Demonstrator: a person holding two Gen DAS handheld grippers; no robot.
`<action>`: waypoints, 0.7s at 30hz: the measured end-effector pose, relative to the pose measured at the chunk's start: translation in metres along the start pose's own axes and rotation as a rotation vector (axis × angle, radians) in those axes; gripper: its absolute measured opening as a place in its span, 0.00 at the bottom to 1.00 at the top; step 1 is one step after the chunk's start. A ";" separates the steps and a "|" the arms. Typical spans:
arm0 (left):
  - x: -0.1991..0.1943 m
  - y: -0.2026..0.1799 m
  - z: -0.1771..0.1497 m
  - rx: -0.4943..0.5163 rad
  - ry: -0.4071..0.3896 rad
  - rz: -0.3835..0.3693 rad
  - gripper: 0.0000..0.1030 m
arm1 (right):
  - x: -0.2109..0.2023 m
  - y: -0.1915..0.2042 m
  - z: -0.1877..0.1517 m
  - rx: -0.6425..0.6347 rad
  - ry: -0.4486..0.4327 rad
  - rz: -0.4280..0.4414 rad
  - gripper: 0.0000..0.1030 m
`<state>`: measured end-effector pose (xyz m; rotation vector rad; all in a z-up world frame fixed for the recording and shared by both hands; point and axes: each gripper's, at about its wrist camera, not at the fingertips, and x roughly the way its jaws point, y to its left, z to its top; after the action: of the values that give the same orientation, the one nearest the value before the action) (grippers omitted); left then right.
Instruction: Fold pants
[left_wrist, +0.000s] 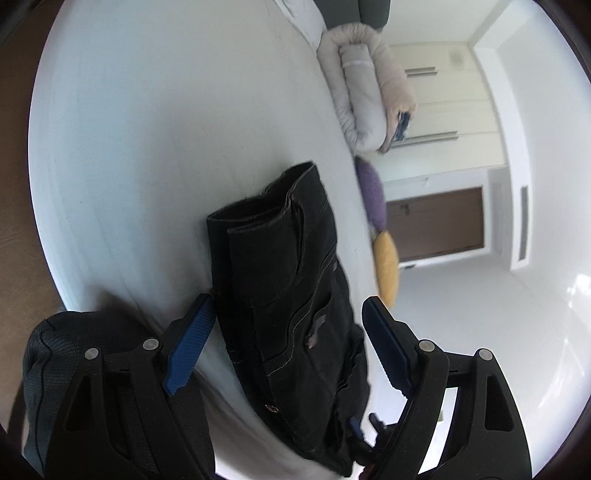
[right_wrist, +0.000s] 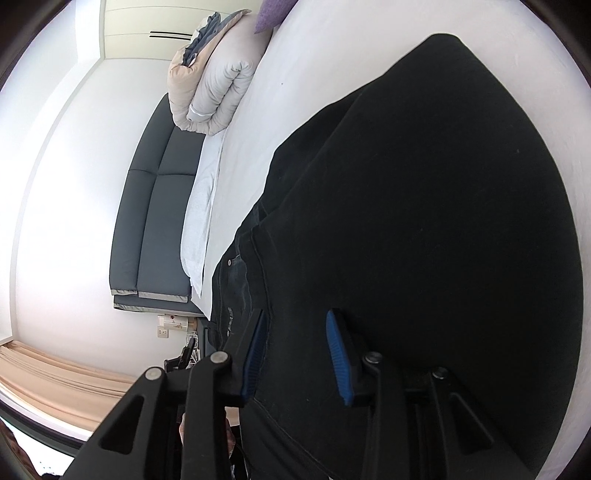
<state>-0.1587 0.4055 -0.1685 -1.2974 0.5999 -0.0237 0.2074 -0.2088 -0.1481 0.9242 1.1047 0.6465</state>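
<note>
Left wrist view: we see the left gripper (left_wrist: 288, 325) spread wide, pads clear of cloth, the folded black pants (left_wrist: 288, 295) lying between and ahead of its fingers on the white bed (left_wrist: 147, 147). Beyond it, a rolled duvet (left_wrist: 365, 96) and purple pillow (left_wrist: 371, 192). Right wrist view: the right gripper (right_wrist: 297, 354) is partly closed, with pants fabric between the pads; we cannot tell whether they pinch it.

I am seeing open bed (left_wrist: 147, 147) sheet beside the pants (left_wrist: 291, 280); rolled duvet (left_wrist: 365, 96) and cushions (left_wrist: 373, 192) are blocking the far edge.
</note>
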 end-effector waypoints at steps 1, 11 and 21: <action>0.001 -0.001 0.001 -0.014 0.000 0.008 0.78 | -0.003 0.000 -0.001 -0.001 0.001 0.000 0.35; -0.003 0.033 0.022 -0.352 -0.009 -0.127 0.77 | -0.001 -0.001 -0.002 -0.011 0.003 0.012 0.35; 0.032 0.057 0.018 -0.510 0.019 -0.290 0.38 | 0.000 0.000 -0.002 -0.022 0.013 0.017 0.35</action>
<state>-0.1417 0.4270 -0.2303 -1.8746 0.4415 -0.1282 0.2052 -0.2082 -0.1481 0.9122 1.1007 0.6784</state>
